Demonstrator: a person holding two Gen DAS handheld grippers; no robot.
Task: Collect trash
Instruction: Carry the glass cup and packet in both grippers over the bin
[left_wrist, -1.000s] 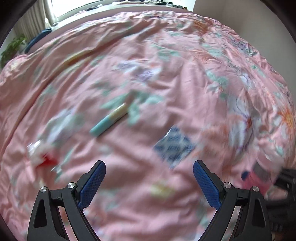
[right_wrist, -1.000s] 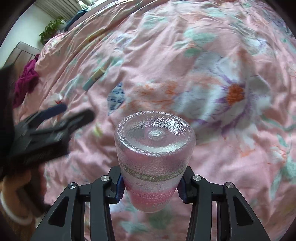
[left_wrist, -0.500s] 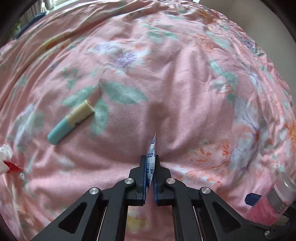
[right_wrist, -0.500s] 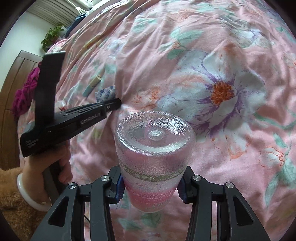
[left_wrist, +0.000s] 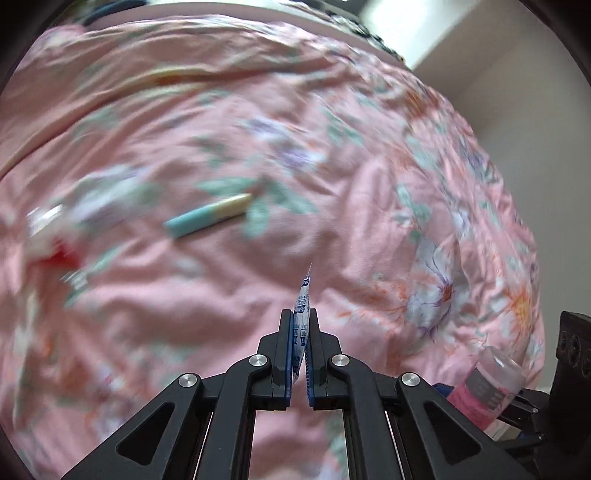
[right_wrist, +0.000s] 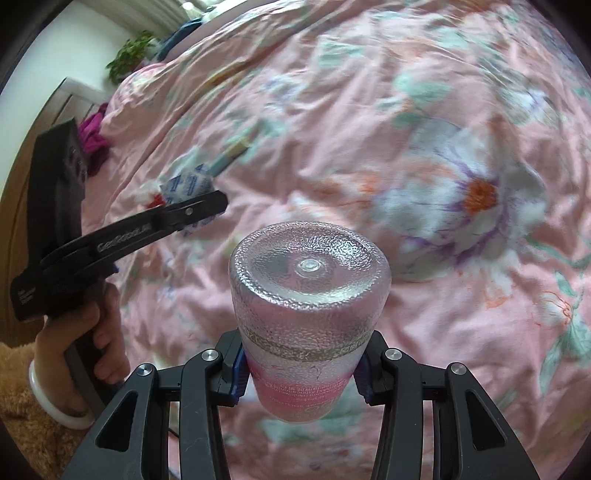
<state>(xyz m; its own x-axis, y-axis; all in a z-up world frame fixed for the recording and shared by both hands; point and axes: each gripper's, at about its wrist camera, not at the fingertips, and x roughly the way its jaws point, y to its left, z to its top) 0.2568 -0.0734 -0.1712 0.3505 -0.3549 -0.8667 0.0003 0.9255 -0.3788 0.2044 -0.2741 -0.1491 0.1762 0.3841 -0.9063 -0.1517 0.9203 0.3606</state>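
Your left tongs (left_wrist: 300, 332) are clamped on a blue-white wrapper (left_wrist: 302, 310), lower centre, clear of the bed (left_wrist: 369, 192). Your right tongs (right_wrist: 301, 363) grip a bottle (right_wrist: 308, 295). Step: pickup done. Next, likely carry both to a bin; none shows. A tube (left_wrist: 208, 216) remains mid-left.

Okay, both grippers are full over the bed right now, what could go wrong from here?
The left gripper pinches the thin blue-and-white printed wrapper by one edge only, so it might slip out onto the pink floral duvet. The right gripper holds the textured clear plastic bottle with a pink label near one end; it could tilt or twist loose.
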